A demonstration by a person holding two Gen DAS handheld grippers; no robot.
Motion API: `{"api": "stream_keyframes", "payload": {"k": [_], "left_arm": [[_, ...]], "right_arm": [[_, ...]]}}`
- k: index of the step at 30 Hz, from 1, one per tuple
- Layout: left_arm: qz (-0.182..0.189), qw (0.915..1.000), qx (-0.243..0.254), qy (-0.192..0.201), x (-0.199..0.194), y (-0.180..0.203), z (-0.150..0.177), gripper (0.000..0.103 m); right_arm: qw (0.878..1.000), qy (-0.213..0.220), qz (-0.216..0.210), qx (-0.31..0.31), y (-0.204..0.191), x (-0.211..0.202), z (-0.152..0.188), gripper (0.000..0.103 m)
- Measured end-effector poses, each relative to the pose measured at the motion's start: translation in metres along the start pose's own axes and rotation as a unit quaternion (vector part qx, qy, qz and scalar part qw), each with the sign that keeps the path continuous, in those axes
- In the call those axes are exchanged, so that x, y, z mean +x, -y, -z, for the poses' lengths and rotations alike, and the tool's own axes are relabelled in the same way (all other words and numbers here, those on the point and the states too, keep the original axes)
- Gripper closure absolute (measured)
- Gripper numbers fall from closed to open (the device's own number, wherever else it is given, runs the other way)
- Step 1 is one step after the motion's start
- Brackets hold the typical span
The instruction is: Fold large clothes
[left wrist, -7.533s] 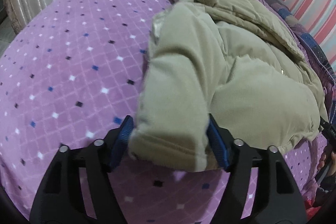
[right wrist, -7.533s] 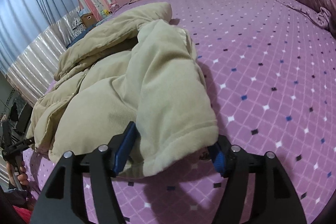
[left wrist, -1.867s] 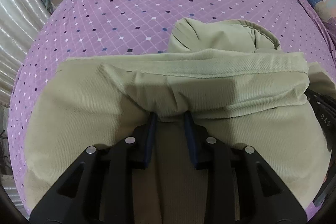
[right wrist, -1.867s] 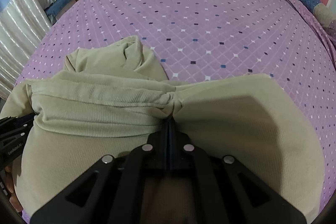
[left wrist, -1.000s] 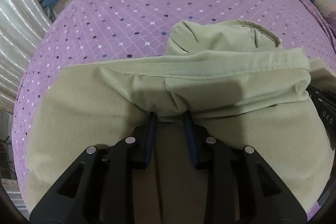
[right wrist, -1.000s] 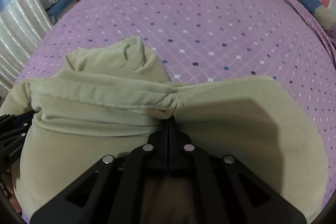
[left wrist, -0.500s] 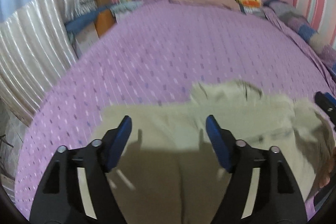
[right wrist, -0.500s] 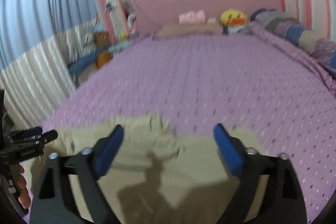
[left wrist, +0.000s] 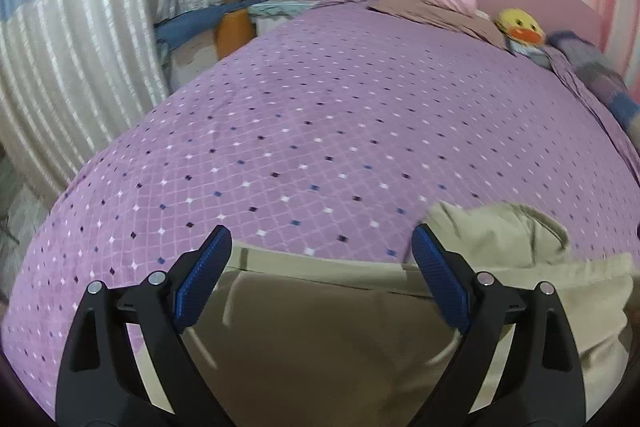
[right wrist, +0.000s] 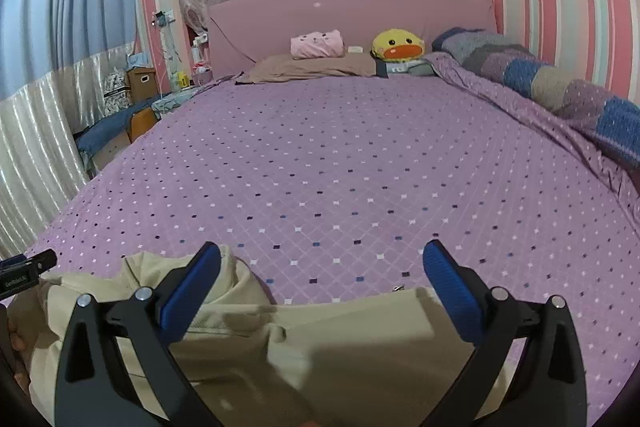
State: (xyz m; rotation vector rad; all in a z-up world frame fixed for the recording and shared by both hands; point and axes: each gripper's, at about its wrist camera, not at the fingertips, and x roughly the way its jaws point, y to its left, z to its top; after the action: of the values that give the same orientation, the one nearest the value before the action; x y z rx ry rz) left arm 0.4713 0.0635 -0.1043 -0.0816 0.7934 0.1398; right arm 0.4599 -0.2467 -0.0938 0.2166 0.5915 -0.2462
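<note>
above the near edge of the bed, the left gripper point(left wrist: 318, 259) has just been opening and its jaws stand spread, with nothing between the pads. the right gripper point(right wrist: 320, 277) has just been opening too and is empty. the beige padded jacket point(left wrist: 320, 339) lies folded just below and in front of both, on the purple bedspread point(left wrist: 320, 131). its long axis runs left to right across both views. its hood point(right wrist: 160, 275) sticks out behind, nearer to the right gripper, i think.

Beige corduroy jacket point(left wrist: 328, 339) folded, lying flat at near edge of purple bedspread point(left wrist: 320, 147).
</note>
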Motion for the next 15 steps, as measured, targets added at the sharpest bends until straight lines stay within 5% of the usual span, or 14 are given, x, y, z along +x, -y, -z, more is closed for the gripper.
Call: {"api": "stream_keyframes", "payload": {"k": [6,15], "left_arm": [[0.006,0.9986,-0.047,0.022,0.005,-0.025,0.009,0.012],[0.008,0.9977,-0.038,0.055,0.001,-0.023,0.031,0.003]], "right_arm": [[1.000,-0.021,-0.015,0.013,0.007,0.019,0.014,0.002],[0.995,-0.052,-0.058,0.054,0.021,0.042,0.030,0.002]]}}
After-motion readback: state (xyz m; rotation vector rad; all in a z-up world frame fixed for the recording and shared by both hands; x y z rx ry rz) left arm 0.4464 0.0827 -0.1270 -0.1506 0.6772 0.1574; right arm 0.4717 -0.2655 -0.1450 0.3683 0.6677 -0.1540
